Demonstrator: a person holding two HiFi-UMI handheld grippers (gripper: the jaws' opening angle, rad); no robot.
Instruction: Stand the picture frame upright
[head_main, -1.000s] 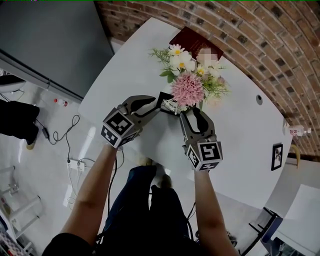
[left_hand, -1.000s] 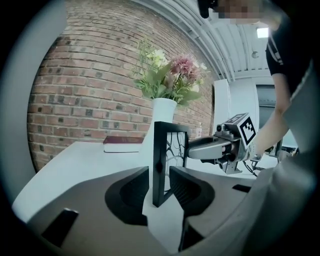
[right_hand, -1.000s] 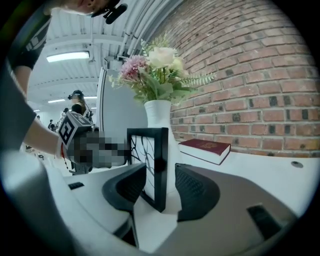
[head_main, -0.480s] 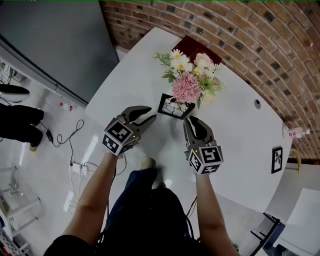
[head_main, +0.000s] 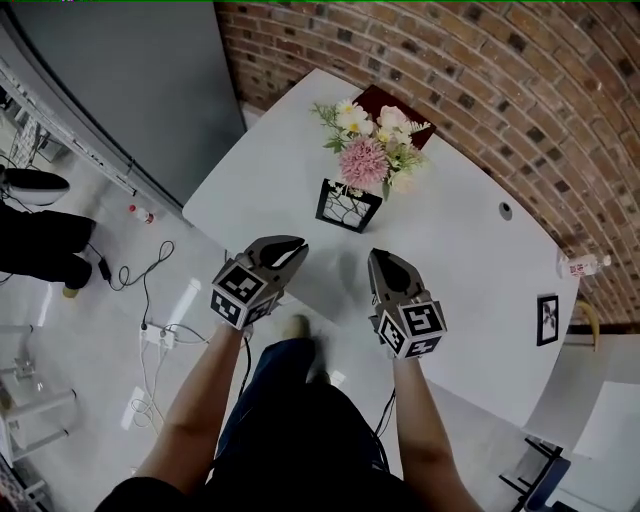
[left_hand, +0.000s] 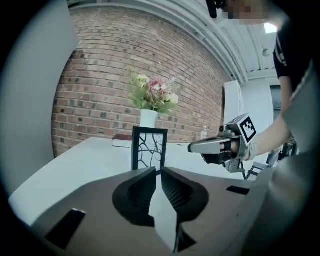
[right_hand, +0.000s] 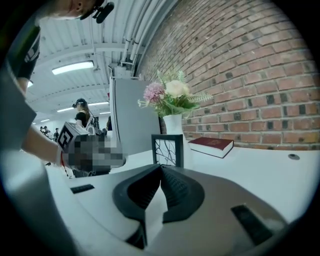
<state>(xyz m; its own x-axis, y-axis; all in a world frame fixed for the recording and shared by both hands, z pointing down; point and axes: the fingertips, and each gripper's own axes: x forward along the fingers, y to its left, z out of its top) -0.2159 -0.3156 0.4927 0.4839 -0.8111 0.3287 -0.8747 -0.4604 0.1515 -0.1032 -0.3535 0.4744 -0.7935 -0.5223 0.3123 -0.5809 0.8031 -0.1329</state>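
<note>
- Both tongs are empty and off the work: the right tongs (right_hand: 161, 168) are pressed together at the tips, and the left tongs (left_hand: 158, 171) are almost together with only a thin slit between them. Each pair has just been closing, with nothing between the jaws.
- Measured from the flower vase (head_main: 383, 186), the picture frame (head_main: 348, 206) stands upright just on the person's side of it. Whether the 2 touch cannot be told.
- Both tongs hang well clear of the vase, on the person's side of it past the frame, over the near edge of the tabletop (head_main: 470, 270).
- A dark red book (head_main: 402, 106) lies flat on the far side of the vase, toward the brick wall.
- Judged from this, the frame is up and the task looks done, so the risks are in undoing it.
- No view shows the frame's back prop, so it may be resting on a narrow footing. A knock on the tabletop could tip it flat again.
- If it falls toward the vase, it could strike the tall, top-heavy bunch of flowers and rock or topple it.
- A careless sweep of either arm back toward the vase would hit the frame first, since the frame stands between vase and tongs.
</note>
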